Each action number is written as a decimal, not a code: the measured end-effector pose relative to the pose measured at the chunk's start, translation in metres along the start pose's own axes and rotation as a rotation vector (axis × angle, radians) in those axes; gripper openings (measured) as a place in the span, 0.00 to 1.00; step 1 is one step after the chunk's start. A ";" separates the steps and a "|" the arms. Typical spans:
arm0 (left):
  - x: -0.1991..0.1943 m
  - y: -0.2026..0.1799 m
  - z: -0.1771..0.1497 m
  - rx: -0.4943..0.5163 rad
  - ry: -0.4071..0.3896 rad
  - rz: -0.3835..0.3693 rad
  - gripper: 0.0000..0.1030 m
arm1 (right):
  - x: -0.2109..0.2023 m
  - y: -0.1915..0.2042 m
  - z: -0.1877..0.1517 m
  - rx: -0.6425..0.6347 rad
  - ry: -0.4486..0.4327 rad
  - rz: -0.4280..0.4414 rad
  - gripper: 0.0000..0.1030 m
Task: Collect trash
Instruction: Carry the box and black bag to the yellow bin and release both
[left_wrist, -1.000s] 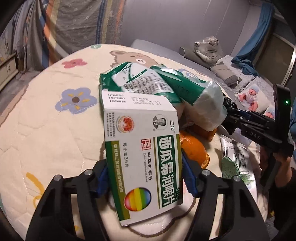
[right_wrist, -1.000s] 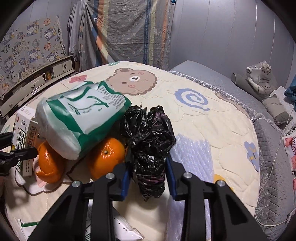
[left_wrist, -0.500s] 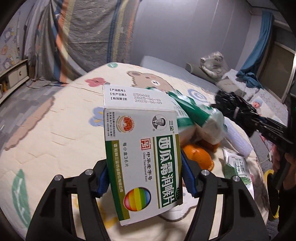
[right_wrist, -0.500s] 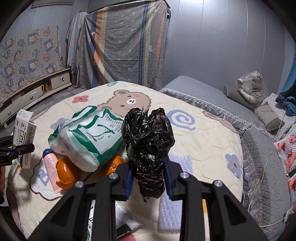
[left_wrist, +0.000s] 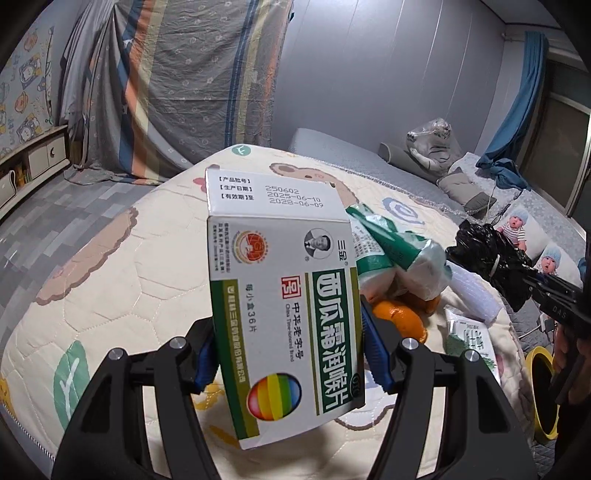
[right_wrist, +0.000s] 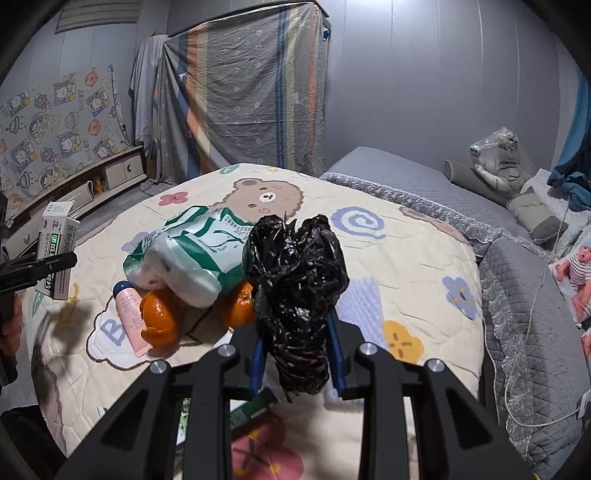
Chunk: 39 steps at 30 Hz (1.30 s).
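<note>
My left gripper (left_wrist: 288, 354) is shut on a white and green medicine box (left_wrist: 284, 295), held up above the bed; the box also shows far left in the right wrist view (right_wrist: 57, 254). My right gripper (right_wrist: 297, 362) is shut on a crumpled black plastic bag (right_wrist: 295, 291), lifted above the quilt; the bag also shows at the right of the left wrist view (left_wrist: 491, 262). On the quilt lie a green and white plastic bag (right_wrist: 188, 258), two oranges (right_wrist: 159, 321), a pink tube (right_wrist: 129, 317) and a green packet (left_wrist: 471, 343).
A cream cartoon quilt (right_wrist: 388, 258) covers the bed, with a bubble-wrap sheet (right_wrist: 360, 306) under the black bag. A yellow-rimmed bin (left_wrist: 543, 391) stands on the floor at the bed's right. Pillows and a wrapped plush toy (right_wrist: 498, 162) lie at the back.
Both grippers have risen and drawn back from the pile, the left carrying the medicine box, the right the black bag. The pink tube under the pile has come into view.
</note>
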<state>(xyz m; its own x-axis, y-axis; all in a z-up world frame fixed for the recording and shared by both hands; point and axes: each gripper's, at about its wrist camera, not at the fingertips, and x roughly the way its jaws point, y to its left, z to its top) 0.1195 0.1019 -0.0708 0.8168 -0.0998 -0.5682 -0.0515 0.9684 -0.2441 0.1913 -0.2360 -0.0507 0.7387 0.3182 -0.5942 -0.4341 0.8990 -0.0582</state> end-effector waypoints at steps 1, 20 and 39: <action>0.000 0.000 0.003 0.006 -0.006 -0.002 0.59 | -0.003 -0.002 -0.001 0.003 -0.005 -0.009 0.25; -0.025 -0.093 0.039 0.211 -0.098 -0.113 0.59 | -0.094 -0.054 -0.012 0.083 -0.179 -0.158 0.25; -0.011 -0.319 0.007 0.497 -0.062 -0.581 0.60 | -0.218 -0.128 -0.093 0.257 -0.248 -0.475 0.25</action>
<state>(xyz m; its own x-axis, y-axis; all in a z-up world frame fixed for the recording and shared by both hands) 0.1309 -0.2041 0.0185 0.6655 -0.6251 -0.4079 0.6483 0.7549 -0.0992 0.0378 -0.4489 0.0121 0.9334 -0.1040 -0.3435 0.0896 0.9943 -0.0577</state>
